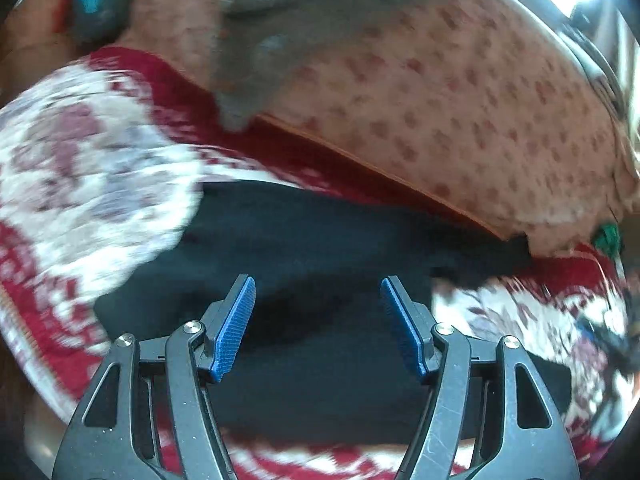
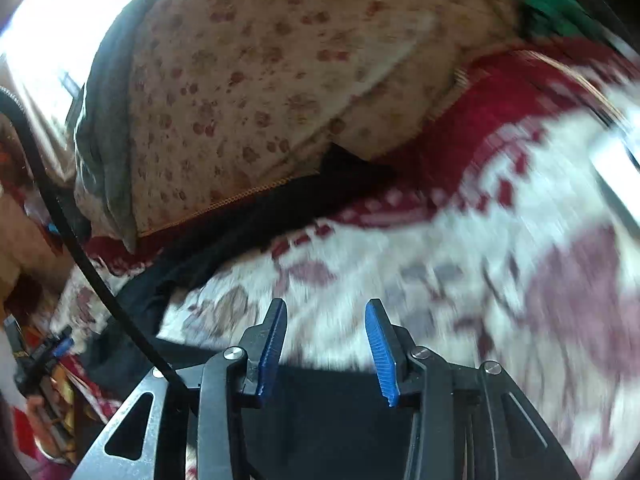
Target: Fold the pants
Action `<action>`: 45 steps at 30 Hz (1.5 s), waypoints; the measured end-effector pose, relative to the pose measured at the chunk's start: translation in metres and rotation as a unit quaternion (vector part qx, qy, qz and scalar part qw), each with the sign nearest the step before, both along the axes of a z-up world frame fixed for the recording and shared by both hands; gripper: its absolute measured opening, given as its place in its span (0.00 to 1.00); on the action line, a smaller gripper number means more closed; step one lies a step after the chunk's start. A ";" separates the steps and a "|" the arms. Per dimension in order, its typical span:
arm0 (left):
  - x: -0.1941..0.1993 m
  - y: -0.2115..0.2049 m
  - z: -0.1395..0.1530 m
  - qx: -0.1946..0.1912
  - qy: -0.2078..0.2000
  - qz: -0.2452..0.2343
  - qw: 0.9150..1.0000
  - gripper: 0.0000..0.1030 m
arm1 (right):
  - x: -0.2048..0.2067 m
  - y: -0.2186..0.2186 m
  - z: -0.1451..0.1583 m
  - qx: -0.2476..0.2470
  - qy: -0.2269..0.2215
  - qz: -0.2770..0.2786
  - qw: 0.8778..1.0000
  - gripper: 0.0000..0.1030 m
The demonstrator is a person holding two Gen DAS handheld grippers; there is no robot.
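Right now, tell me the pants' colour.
Plain black pants, no pattern; clearest in the left wrist view.

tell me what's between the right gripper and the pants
In the right wrist view, the right gripper hangs open over the red-and-white bedspread; a bare stretch of it lies between the fingers and the black pants.

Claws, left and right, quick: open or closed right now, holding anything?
Left claw: open, empty, over the black pants.
Right claw: open, empty, over the red and white bedspread.
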State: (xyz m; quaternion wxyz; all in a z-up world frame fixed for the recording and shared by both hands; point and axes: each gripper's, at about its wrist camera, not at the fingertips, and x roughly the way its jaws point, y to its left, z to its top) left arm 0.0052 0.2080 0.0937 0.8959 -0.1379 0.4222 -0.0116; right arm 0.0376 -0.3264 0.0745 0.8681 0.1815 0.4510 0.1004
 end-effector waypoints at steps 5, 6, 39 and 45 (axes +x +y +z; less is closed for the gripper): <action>0.036 -0.038 -0.014 -0.017 0.021 -0.049 0.998 0.64 | 0.061 0.011 -0.013 -0.022 0.004 0.019 1.000 0.39; 0.044 -0.044 -0.016 -0.020 0.027 -0.055 0.998 0.64 | 0.076 0.012 -0.015 -0.035 -0.001 0.026 0.999 0.39; 0.141 -0.034 -0.043 -0.029 0.054 -0.071 0.996 0.64 | 0.141 0.038 -0.029 -0.252 -0.081 0.257 0.929 0.02; 0.170 -0.001 -0.047 -0.062 0.083 -0.065 0.992 0.64 | 0.120 0.026 -0.024 -0.251 -0.092 0.247 0.932 0.02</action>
